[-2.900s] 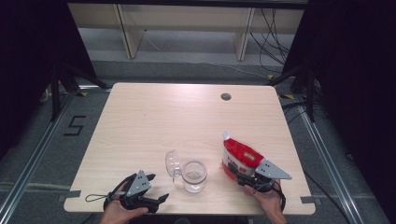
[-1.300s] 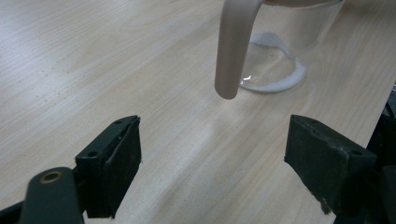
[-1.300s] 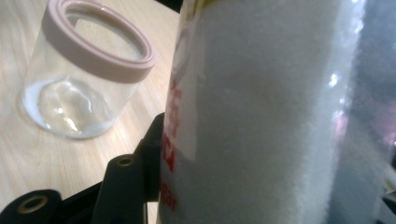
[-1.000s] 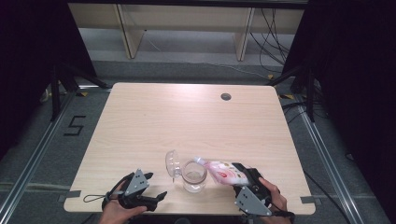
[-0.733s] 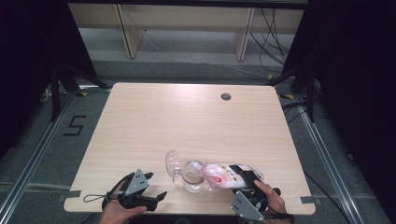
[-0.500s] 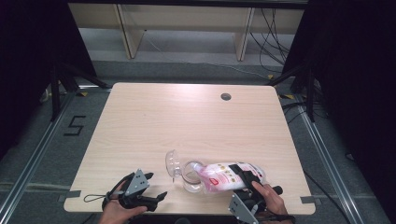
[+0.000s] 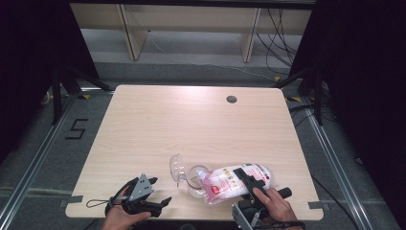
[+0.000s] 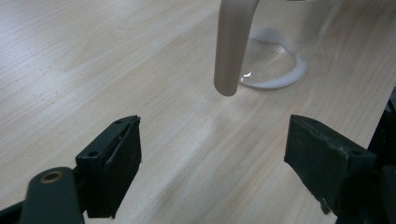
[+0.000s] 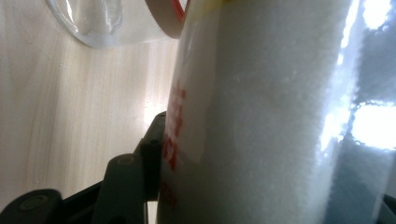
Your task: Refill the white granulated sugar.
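I've got the right gripper (image 7: 249, 184) pinching the white bag (image 7: 230, 179), tipped on its side with its mouth over the glass jar (image 7: 195, 179) near the table's (image 7: 191, 120) front edge, while my left gripper (image 7: 160, 203) rests spread wide, holding nothing, just beside the jar

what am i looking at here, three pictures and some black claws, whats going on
A person sits at a pale wooden table and holds a two-jaw tool in each hand. The high view looks down from above. The other two come from cameras riding on the tools.

The right gripper is clamped on a clear plastic bag of white grains with red print, tipped toward a clear glass jar whose hinged lid stands open. In the right gripper view the bag is pressed close to the lens.

The left gripper rests open near the jar, holding nothing.
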Demonstrator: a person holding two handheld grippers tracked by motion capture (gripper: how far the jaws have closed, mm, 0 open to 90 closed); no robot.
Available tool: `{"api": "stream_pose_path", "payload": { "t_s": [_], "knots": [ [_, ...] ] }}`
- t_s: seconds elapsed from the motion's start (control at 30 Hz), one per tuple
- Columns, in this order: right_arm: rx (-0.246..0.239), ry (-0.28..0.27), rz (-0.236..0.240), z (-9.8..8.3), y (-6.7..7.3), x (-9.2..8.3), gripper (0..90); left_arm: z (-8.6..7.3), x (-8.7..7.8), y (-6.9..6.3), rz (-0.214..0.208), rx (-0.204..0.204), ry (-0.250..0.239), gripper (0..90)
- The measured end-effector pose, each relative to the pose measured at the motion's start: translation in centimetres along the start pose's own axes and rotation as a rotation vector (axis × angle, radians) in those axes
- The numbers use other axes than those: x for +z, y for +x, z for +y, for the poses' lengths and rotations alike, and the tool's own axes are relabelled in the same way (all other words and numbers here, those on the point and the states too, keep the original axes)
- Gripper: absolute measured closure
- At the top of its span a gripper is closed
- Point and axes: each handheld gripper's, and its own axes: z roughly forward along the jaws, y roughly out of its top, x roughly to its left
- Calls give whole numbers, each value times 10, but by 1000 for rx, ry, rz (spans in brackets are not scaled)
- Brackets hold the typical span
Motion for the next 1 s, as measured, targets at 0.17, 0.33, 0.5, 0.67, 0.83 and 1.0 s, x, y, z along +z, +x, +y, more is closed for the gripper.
{"api": "stream_pose_path", "payload": {
  "t_s": [0.17,0.33,0.5,0.67,0.83,1.0],
  "knots": [
    [-119,21,-21,3,-5,-1,505,-1,1,0,-1,-3,-8,184],
    [-129,37,-14,5,-4,-1,505,0,0,0,0,1,-1,184],
    [-180,40,-26,8,-7,-2,506,0,0,1,-3,8,11,184],
    [-201,44,-31,8,-7,-1,507,0,0,1,-3,8,11,184],
    [-192,48,-28,9,-7,-3,508,0,1,0,1,7,2,184],
    [-259,44,-37,10,-11,-3,508,0,0,1,-3,9,11,184]
  ]
}}
